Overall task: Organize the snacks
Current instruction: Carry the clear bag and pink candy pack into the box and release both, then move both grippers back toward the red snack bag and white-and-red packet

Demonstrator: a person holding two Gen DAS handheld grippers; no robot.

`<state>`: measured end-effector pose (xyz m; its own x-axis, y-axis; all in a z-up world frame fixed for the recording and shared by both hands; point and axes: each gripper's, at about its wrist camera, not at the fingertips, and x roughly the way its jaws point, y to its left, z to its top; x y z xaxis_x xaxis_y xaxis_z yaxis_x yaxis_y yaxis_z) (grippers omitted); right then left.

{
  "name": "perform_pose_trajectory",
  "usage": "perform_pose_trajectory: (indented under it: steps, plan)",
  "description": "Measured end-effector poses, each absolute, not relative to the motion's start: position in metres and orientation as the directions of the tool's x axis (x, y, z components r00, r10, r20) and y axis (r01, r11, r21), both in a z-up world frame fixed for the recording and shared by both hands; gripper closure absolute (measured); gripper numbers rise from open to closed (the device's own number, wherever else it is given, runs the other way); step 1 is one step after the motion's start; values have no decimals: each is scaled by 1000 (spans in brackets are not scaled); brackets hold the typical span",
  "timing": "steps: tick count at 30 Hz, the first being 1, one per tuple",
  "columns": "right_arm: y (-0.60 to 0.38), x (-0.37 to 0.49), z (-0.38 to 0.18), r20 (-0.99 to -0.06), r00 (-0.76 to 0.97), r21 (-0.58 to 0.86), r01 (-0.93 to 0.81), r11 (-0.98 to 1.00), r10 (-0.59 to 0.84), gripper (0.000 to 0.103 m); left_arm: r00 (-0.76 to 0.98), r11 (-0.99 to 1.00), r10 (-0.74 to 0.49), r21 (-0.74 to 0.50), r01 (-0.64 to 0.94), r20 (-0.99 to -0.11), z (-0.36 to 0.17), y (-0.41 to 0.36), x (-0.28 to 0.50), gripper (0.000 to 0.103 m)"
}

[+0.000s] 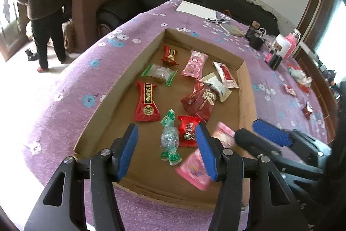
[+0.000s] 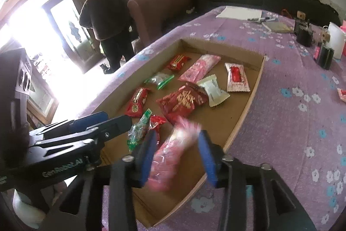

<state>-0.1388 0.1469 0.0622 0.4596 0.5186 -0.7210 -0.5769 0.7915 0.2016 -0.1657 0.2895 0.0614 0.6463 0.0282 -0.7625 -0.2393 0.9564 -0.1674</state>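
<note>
The left gripper (image 1: 166, 151) was apart over the near edge of the cardboard tray (image 1: 138, 60), above a clear green-ended candy (image 1: 169, 140). Beside it, the right gripper (image 2: 178, 155) was apart too, a blurred pink snack packet (image 2: 173, 153) loose between its fingers.

Left gripper (image 1: 166, 151): black plastic frame of linked arms, with elongated slots cut into the outer arms.
Left fingers (image 1: 127, 149): flat pads faced in blue ribbed rubber.
Left pivots: round silver pins at the joints.
Right gripper (image 2: 176, 158): same black linkage build, slotted outer arms.
Right fingers (image 2: 207, 157): blue ribbed pads on black backing.
Right pivots: silver round-headed pins, two to a side.
Marking: pale lettering along a black arm of the left gripper, seen from the right wrist camera.
</note>
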Motion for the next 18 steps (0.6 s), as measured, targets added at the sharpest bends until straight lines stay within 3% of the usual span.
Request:
perform_pose_trajectory:
  steps: [3, 6, 18]
  plan:
    - [141, -140, 66, -711, 475, 198, -574, 795, 519, 58, 642, 962, 83, -107, -251, -762, 65, 281, -165, 37]
    - [133, -140, 69, -702, 486, 206, -562, 801, 521, 52, 659, 968, 90, -91, -236, -746, 69, 274, -168, 37]
    - [89, -136, 68, -686, 522, 245, -490, 837, 507, 49, 679, 973, 179, 24, -231, -712, 79, 246, -174, 37]
